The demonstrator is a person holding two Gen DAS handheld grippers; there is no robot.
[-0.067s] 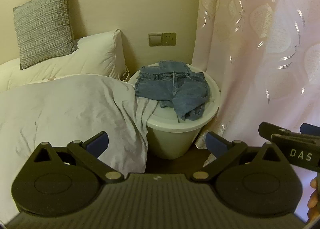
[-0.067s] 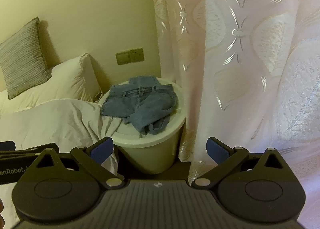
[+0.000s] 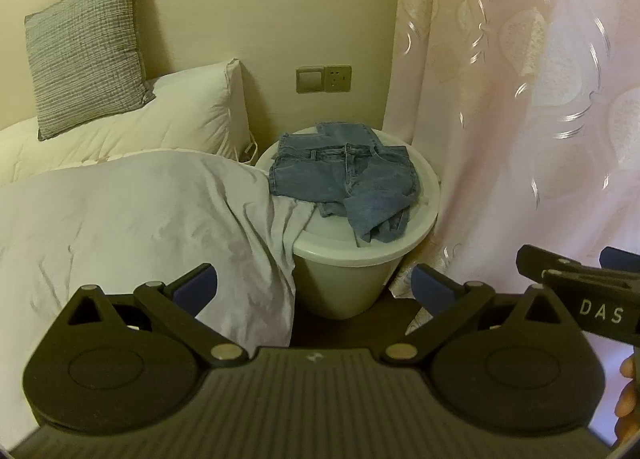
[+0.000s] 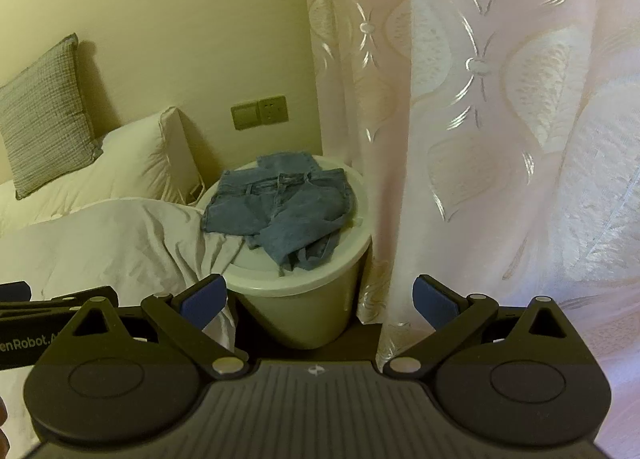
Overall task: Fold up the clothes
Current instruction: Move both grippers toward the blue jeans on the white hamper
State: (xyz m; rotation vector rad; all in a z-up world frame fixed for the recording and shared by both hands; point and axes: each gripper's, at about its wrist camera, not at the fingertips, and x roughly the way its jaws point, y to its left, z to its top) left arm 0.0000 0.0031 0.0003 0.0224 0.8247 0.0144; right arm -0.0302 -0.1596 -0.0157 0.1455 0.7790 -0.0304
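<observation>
Tongs, left [image 3: 314,283] and right [image 4: 318,295], gape wide and empty, well short of the jeans [image 3: 344,179] on the round table [image 3: 430,195].

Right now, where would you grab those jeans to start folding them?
Probably the waistband: it lies flat across the back of the jeans on the round white table, while the legs are bunched in front. Both open grippers, left and right, could descend from above, one per end.
</observation>
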